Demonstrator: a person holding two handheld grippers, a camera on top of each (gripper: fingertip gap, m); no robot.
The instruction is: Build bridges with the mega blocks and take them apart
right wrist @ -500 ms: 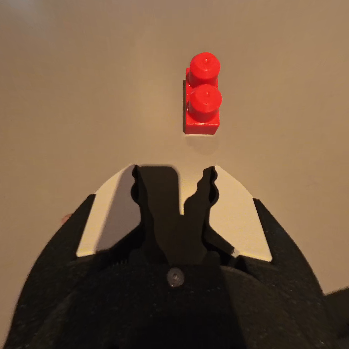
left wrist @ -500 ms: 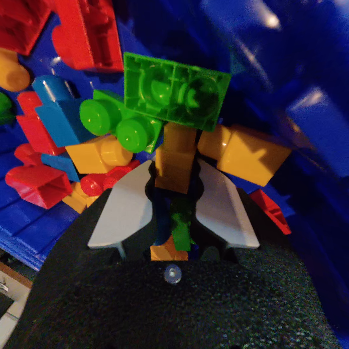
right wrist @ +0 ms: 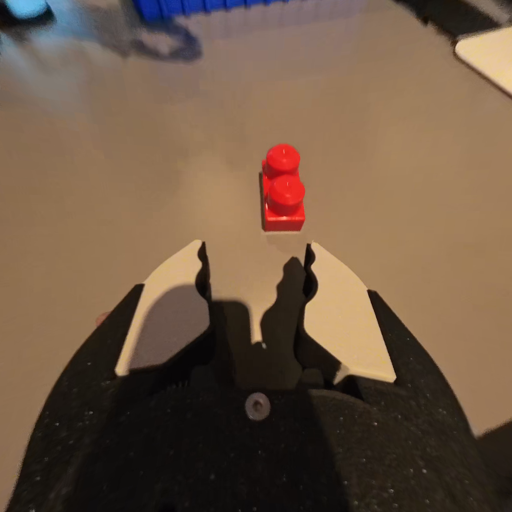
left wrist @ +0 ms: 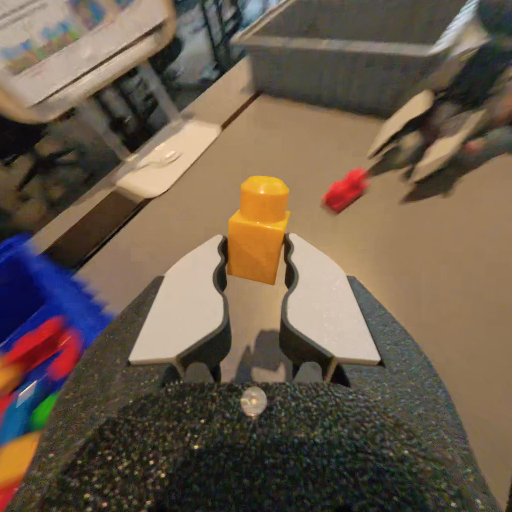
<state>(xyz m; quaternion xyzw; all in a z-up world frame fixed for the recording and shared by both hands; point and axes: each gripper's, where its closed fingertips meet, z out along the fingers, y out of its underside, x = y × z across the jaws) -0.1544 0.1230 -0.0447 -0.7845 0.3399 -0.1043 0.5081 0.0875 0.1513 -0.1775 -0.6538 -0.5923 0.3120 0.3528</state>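
The left gripper (left wrist: 255,243) pinches an orange block (left wrist: 256,241) with 1 stud between its fingertips, stud pointing away, held above the tan table (left wrist: 360,277). At the near left stands a blue bin (left wrist: 36,291) of mixed blocks, badly blurred. The right gripper (right wrist: 256,245) is spread wide and holds nothing. Just beyond its tips a red block (right wrist: 282,194) with 2 studs sits upright on the table, not touched by either finger.

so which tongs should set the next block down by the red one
Left. The left tongs already grip a yellow block, with the red block ahead and to their right on the table. The right tongs are open and empty.
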